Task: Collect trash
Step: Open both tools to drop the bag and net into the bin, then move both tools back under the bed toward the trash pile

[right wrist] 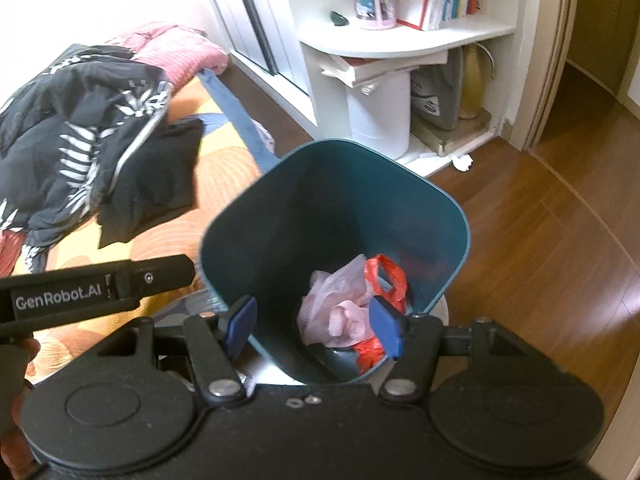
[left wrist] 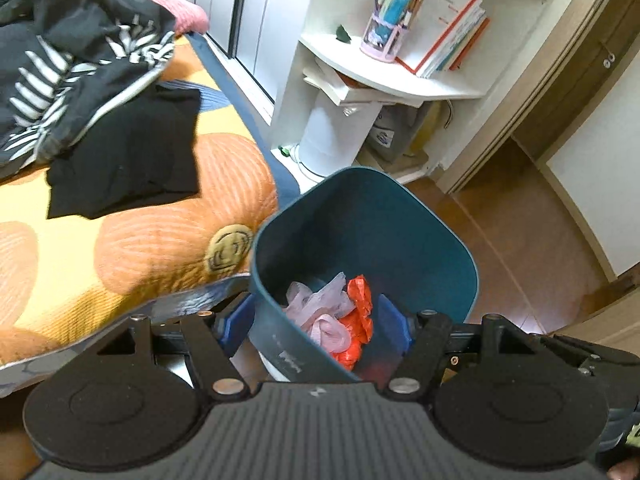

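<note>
Both the left gripper (left wrist: pixel 316 322) and right gripper (right wrist: pixel 314 326) hang released, empty, over the bin (right wrist: pixel 452 216). Crumpled plastic bags (right wrist: pixel 344 312), lower centre of frame, look light, soft, slippery; pinch a bunched fold.

Only readable bit is "GenRobot.AI" in white on the black plastic gripper body (right wrist: pixel 60 292), off to the left of the claw. Everything else is too blurry.

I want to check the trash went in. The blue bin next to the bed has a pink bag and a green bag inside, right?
Almost. The second bag is red, not green. The right wrist view shows it in the blue bin beside the pink bag, next to the bed.
</note>
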`<state>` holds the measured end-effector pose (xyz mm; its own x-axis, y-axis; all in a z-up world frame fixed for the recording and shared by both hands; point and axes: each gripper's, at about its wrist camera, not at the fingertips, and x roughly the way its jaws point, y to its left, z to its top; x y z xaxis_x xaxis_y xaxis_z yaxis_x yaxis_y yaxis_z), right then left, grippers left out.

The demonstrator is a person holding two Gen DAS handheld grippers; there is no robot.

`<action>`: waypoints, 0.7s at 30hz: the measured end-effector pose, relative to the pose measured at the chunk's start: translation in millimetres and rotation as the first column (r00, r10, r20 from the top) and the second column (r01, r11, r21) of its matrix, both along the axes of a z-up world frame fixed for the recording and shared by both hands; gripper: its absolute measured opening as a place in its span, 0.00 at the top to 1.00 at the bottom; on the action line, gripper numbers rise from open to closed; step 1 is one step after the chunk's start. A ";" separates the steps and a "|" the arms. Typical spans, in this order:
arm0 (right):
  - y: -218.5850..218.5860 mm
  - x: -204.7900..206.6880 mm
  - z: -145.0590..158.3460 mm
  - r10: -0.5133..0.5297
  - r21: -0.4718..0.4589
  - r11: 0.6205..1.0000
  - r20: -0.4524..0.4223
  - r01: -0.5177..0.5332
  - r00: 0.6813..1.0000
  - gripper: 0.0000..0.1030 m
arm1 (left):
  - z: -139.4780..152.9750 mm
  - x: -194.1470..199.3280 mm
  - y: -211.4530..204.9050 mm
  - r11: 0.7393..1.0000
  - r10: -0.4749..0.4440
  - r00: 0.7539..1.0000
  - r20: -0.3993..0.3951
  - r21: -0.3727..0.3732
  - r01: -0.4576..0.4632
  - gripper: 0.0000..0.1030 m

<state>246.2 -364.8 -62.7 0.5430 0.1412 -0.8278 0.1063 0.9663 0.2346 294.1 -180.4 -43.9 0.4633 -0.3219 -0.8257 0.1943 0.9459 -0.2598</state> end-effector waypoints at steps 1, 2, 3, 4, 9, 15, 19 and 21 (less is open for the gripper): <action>2.8 -2.6 3.8 0.005 -0.002 1.000 0.006 -0.005 1.000 0.39 | 3.7 -4.4 4.6 1.000 0.006 1.000 0.006 -0.001 -0.006 0.34; 5.3 -5.2 7.2 0.009 -0.001 1.000 0.011 -0.009 1.000 0.39 | 7.4 -8.8 10.0 1.000 0.012 1.000 0.012 -0.004 -0.012 0.34; 9.4 -8.0 11.1 0.018 0.000 1.000 0.016 -0.018 1.000 0.39 | 10.7 -12.6 15.2 1.000 0.017 1.000 0.019 -0.008 -0.017 0.34; 12.7 -10.3 13.9 0.025 0.000 1.000 0.019 -0.025 0.999 0.39 | 14.4 -17.3 21.6 1.000 0.025 0.999 0.025 -0.012 -0.024 0.34; 36.7 -21.7 28.3 0.079 -0.003 0.997 0.043 -0.079 0.996 0.38 | 31.4 -43.6 55.8 0.998 0.060 0.996 0.061 -0.020 -0.059 0.34; 70.8 -35.6 38.7 0.148 -0.006 0.989 0.062 -0.148 0.987 0.38 | 43.6 -76.1 102.3 0.992 0.129 0.988 0.080 -0.013 -0.128 0.28; 94.4 -44.4 40.8 0.192 -0.013 0.981 0.059 -0.191 0.980 0.38 | 47.8 -99.6 134.4 0.984 0.178 0.979 0.096 -0.025 -0.177 0.25; 106.0 -48.2 40.5 0.213 -0.019 0.977 0.052 -0.213 0.976 0.38 | 48.3 -110.9 149.3 0.979 0.201 0.974 0.106 -0.025 -0.200 0.23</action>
